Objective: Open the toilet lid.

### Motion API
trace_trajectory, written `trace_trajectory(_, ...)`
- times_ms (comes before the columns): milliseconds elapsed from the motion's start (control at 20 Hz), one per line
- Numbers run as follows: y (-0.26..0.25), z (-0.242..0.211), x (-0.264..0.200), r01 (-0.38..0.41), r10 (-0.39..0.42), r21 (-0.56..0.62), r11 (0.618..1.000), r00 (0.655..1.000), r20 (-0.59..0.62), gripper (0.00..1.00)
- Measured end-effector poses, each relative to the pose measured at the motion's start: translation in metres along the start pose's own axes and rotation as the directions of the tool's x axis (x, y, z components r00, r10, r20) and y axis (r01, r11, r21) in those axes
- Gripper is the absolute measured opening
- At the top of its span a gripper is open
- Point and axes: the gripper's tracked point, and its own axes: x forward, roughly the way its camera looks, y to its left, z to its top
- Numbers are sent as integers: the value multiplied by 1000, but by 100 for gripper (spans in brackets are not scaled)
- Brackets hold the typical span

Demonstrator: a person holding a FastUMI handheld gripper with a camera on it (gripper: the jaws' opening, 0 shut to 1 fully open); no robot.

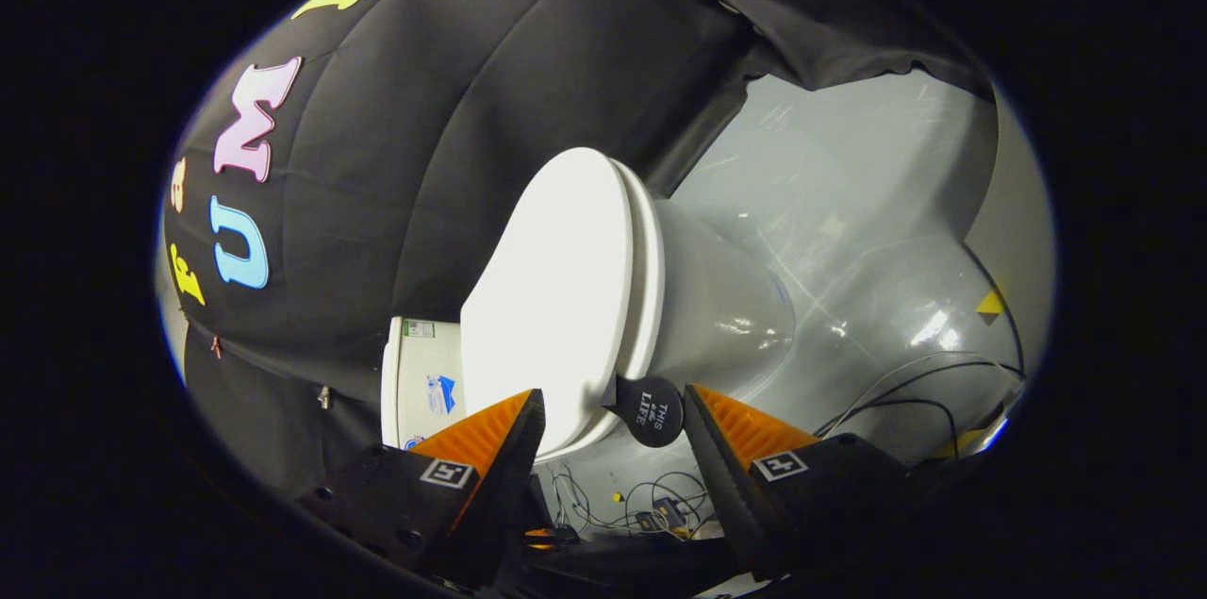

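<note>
- Closing in on the tab (651,410), I am holding my gripper (613,420) tilted, so the toilet (726,307) is looking rolled over onto its side in my view.
- Keeping the fingers (495,434) spread wide, I am gripping nothing; the tab is sitting in the gap between the tips, nearer the right one, and I cannot tell whether it is brushing that finger.
- Judging the step: I am lining up for the grasp, and the lid (556,297) is lying shut against the seat (649,269), so the lifting is not yet begun.
- Placing the lid: it is lying just ahead of the fingers, with its front edge and the tab closest to me and the tank (420,382) beyond it, beside the left finger.
- Thinking ahead: I am expecting to need the fingers brought in on both faces of the tab, then a swing about the hinge toward the tank, not a straight pull.
- Watching for slip: the tab is looking small and thin, so I am guessing a shallow pinch could let go.
- Counting: I am seeing one toilet, one lid, one seat, one tab, one tank and two fingers.
- Counting the rest: several cables (651,509) are lying tangled on the floor (877,193); the exact number is escaping me.
</note>
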Motion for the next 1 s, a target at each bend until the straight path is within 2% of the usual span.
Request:
trace_trajectory(100, -8, 0, 7, 14, -14, 17, 1000, 1000, 7, 92)
trace_trajectory(150, -17, 6, 7, 38, -39, 15, 999, 998, 41, 75)
trace_trajectory(250, -14, 8, 9, 22, -23, 20, 1000, 999, 47, 41)
trace_trajectory(400, -10, 6, 8, 2, -2, 12, 1000, 999, 39, 41)
trace_trajectory(450, -16, 11, 4, 26, -26, 2, 1000, 999, 40, 41)
trace_trajectory(500, -26, 21, 28, 29, -31, 19, 999, 997, 72, 41)
trace_trajectory(550, -37, 18, 19, 30, -31, 34, 999, 999, 41, 8)
trace_trajectory(1000, 0, 13, 3, 11, -8, -70, 997, 999, 45, 8)
